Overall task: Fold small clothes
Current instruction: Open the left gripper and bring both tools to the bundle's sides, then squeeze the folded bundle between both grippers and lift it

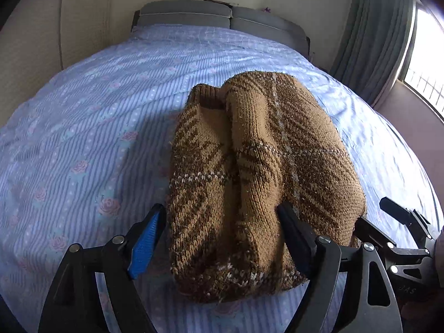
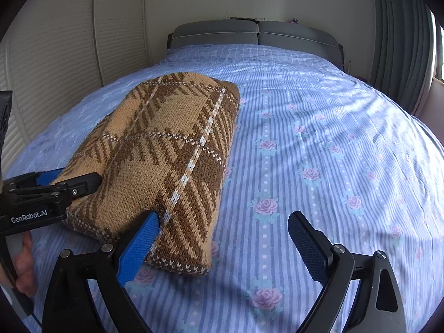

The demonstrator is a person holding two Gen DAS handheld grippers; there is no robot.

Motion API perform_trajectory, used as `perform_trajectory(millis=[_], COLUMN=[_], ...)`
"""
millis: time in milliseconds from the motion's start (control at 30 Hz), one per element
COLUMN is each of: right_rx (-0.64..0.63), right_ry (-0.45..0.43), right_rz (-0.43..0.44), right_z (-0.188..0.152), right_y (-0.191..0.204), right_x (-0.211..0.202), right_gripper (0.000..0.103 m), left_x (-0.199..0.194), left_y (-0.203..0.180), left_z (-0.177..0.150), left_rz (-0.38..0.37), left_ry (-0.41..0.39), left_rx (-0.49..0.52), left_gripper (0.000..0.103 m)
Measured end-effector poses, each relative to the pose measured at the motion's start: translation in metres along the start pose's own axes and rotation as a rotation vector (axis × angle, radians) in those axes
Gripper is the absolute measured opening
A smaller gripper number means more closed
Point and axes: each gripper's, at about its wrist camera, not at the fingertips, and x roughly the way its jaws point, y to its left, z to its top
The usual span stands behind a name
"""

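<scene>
Between the spread fingers of the left claw (image 1: 222, 219), a folded brown plaid knit sweater (image 1: 258, 172) is lying on the bed (image 1: 83, 127); nothing is being gripped. Right claw (image 2: 222, 227) is also standing apart, its blue left pad (image 2: 137, 247) touching the sweater's near edge, the rest of the garment lying ahead-left of it.
</scene>
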Motion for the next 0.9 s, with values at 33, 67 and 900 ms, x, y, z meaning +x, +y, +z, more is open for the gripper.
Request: perform_trajectory(millis=[33, 67, 900], right_rx=[0.018, 0.037, 0.308], right_ry=[-0.005, -0.015, 0.277], right_rz=[0.024, 0.054, 0.622], right_z=[0.002, 0.004, 0.047], right_y=[-0.003, -0.007, -0.020], right_x=[-0.002, -0.005, 0.106], right_gripper=[0.093, 0.093, 0.087], left_x=[-0.003, -0.007, 0.025], left_y=[0.000, -0.001, 0.027], left_z=[0.001, 0.002, -0.013], left_rz=[0.001, 0.001, -0.270], left_ry=[-0.009, -0.019, 0.019], left_rx=[-0.007, -0.011, -0.326], left_gripper=[0.082, 0.082, 0.068])
